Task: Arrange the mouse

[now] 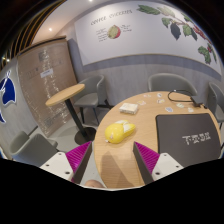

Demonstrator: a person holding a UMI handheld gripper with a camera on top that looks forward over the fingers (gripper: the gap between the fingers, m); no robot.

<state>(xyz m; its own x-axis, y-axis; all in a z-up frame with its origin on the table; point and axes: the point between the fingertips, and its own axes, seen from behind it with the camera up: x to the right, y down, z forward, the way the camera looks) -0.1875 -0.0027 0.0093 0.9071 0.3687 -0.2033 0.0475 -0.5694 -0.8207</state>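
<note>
A yellow mouse (119, 131) lies on the round wooden table (160, 125), just beyond and between my fingertips. My gripper (111, 160) is open and empty, its pink pads (76, 158) spread wide on either side, hovering above the table's near edge. A dark grey mouse mat (188, 133) with white lettering lies to the right of the mouse. Nothing is between the fingers.
A small white box (129, 107) sits on the table beyond the mouse, with a cable (180, 98) farther right. A small round wooden side table (66, 94) and grey chairs (92, 98) stand to the left. A wall poster (112, 30) hangs behind.
</note>
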